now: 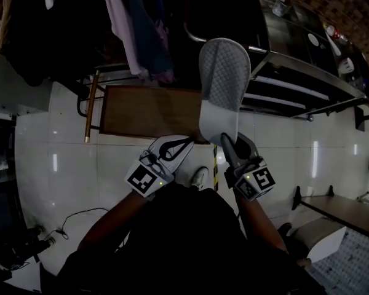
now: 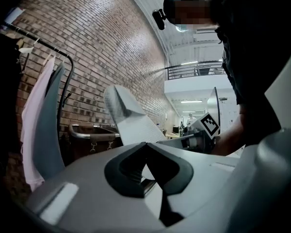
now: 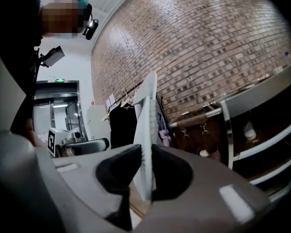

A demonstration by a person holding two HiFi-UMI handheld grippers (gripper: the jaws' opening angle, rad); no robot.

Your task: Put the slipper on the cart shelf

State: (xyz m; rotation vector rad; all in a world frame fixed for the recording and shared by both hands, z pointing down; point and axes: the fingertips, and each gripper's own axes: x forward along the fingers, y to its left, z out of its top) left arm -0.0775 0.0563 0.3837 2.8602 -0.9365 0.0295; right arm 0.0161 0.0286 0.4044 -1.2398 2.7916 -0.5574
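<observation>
Holding the slipper upright, lower end clamped in the jaws of the right gripper, just short of the cart. Farther from the cart, on the left gripper, jaws together, empty. Likely mid-carry; next: reach to the cart's shelf, tip flat, let go.

The person is holding both forearms out ahead of the body, the left arm and the right arm running side by side and close together. The left gripper is pointing forward with its jaws meeting tip to tip and nothing between them. The right gripper, just beside it, is pointing the same way, its jaws pinching the edge of the slipper, which is sticking out beyond its fingertips.
</observation>
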